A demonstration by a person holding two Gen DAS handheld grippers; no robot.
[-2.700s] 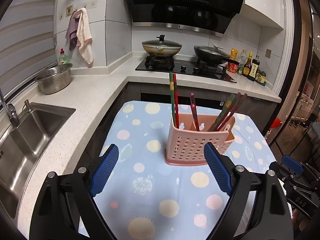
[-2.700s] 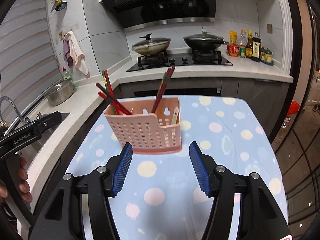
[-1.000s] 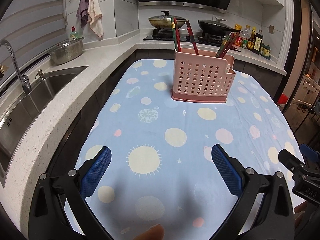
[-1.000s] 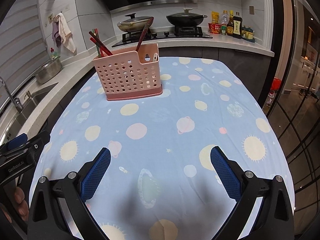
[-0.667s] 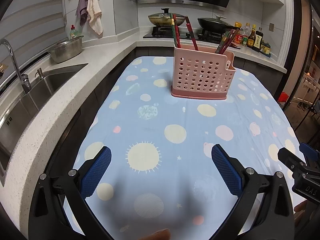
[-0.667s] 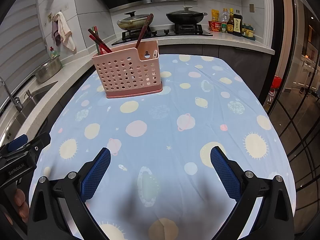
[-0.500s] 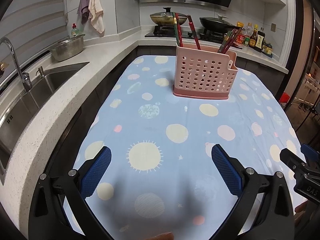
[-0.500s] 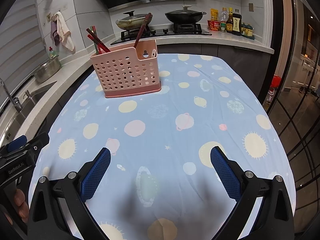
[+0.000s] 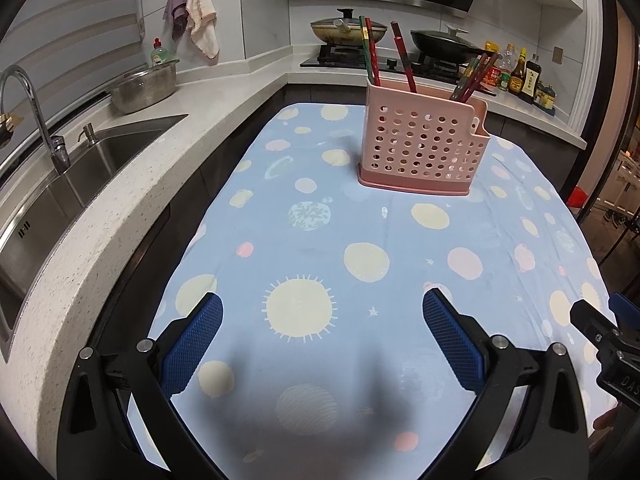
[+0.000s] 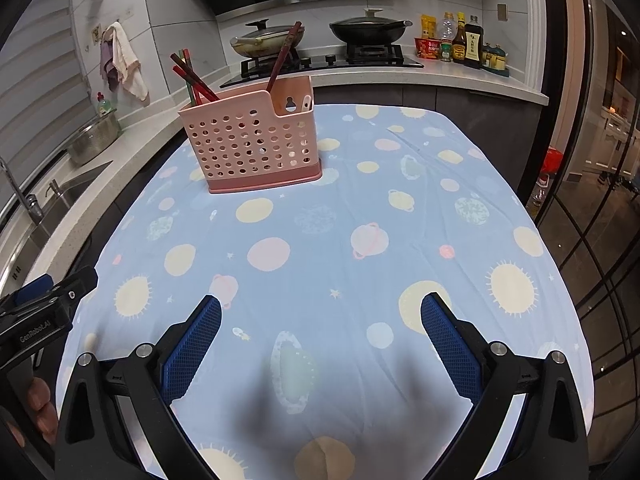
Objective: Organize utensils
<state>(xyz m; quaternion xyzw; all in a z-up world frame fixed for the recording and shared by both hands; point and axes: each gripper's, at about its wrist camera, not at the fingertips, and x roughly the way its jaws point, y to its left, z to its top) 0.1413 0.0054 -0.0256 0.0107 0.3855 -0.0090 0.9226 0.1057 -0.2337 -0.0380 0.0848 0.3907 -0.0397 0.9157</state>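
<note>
Nearest, the left claw (image 9: pixel 322 330) and right claw (image 10: pixel 320 330) hang released and empty over the cloth-covered worktop (image 9: pixel 360 300). Farther back stands the pink utensil caddy (image 10: pixel 256 146), upright with chopsticks (image 9: pixel 370 54) leaning inside. I judge the perforated plastic light and tippable, the sticks stiff and slick: pinch them mid-shaft above the rim.

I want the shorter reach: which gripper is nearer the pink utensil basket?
Neither clearly. The left gripper and the right gripper, both open and empty, sit well back over the near tablecloth, the pink utensil basket ahead, slightly right of the left and left of the right.
</note>
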